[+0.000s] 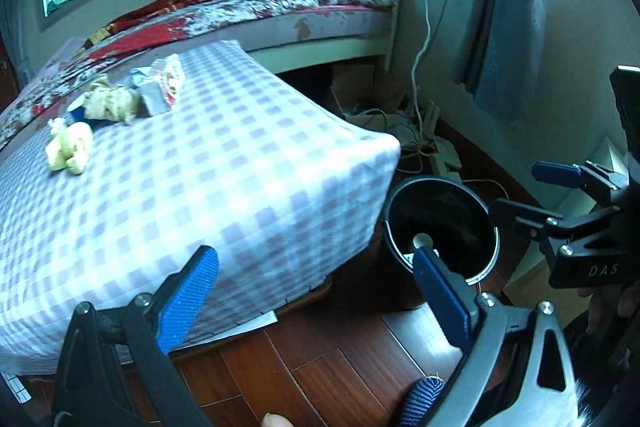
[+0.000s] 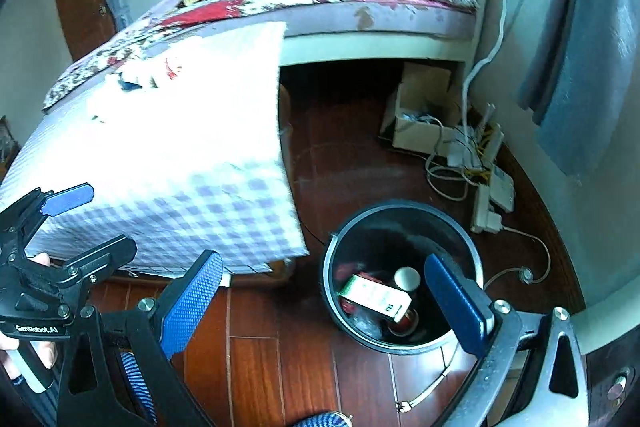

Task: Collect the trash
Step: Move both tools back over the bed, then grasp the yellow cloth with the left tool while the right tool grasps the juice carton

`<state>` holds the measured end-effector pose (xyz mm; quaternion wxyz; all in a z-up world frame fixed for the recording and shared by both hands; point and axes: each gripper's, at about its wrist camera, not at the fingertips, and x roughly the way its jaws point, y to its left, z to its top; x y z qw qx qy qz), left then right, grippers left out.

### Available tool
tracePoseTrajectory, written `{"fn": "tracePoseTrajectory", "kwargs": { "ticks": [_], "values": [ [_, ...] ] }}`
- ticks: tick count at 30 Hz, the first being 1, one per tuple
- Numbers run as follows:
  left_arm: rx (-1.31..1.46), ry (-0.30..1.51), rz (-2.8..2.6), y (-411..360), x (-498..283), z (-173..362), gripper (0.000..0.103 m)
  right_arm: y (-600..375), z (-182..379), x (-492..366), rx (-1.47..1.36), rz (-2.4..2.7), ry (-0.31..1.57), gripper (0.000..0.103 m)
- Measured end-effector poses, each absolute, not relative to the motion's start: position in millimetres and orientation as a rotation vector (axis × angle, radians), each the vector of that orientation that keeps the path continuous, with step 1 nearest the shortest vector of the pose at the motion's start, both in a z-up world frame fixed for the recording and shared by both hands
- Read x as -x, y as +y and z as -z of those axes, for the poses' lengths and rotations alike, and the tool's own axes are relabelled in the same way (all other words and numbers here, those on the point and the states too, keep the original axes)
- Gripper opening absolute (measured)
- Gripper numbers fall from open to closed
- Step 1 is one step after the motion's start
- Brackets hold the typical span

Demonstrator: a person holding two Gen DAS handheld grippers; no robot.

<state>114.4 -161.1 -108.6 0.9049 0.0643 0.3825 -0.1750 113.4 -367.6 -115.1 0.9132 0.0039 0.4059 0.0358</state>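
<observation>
Checked lilac-and-white cloth covers the counter [image 1: 224,171] that stands against the bed [image 1: 320,3], and the trash still to be collected lies at its far left end: a crumpled yellowish wad [image 1: 69,145] nearest the edge, a second crumpled beige wad [image 1: 112,103] behind it, and a torn snack wrapper [image 1: 162,87] just beside that one. In the right wrist view this part of the cloth is washed out by glare.

On the wooden floor [image 2: 260,367], just off the counter's right corner, stands a black bucket [image 2: 404,211]. Inside it lie a green-and-white carton [image 2: 374,295], a round white cap [image 2: 407,278] and some red items too dark to identify.

The left hand-held gripper [image 1: 316,291] is spread wide with nothing between its blue pads, aimed at the counter's near corner. The right hand-held gripper [image 2: 324,299] is likewise wide open and empty, poised over the bucket's mouth.

A white cable [image 1: 420,39] hangs down the wall to a tangle of power strips [image 2: 484,167] on the floor.
</observation>
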Motion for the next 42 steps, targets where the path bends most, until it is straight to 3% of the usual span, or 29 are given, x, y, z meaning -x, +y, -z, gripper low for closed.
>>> {"fn": "tracePoseTrajectory", "kwargs": {
  "ticks": [20, 35, 42],
  "values": [
    [-0.014, 0.756, 0.119, -23.1, -135.2, 97.0, 0.099, -232.8, 89.9, -174.9, 0.103, -0.258, 0.775, 0.102],
    [0.044, 0.770, -0.021, 51.9, -201.7, 101.7, 0.099, -167.8, 88.6, -262.0, 0.125, -0.299, 0.770, 0.102],
    [0.094, 0.775, -0.046, 69.4, -245.3, 106.4, 0.092, -154.3, 94.3, -312.7, 0.148, -0.275, 0.777, 0.102]
  ]
}}
